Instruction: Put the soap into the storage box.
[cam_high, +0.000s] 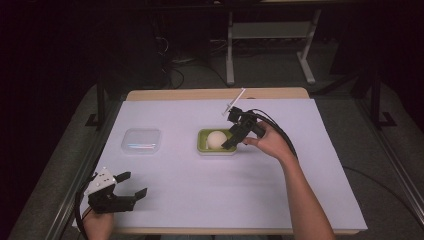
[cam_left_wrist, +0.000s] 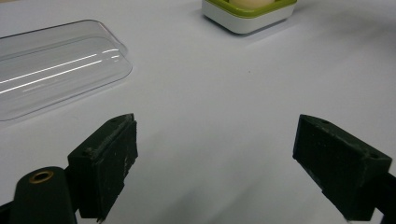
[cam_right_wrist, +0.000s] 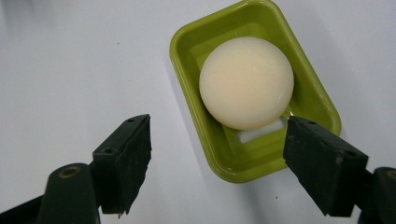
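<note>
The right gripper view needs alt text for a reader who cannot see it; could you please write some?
A round cream soap sits in a green dish on a white table. The open right gripper shows its two black jaws at the bottom, one over bare table, one at the dish's edge.

We see our left gripper (cam_high: 131, 184) built in black with a white plate on top and a brass screw near one jaw; our right gripper (cam_high: 235, 139) is black too, trailing thick black cables. Our forearms are bare.
</note>
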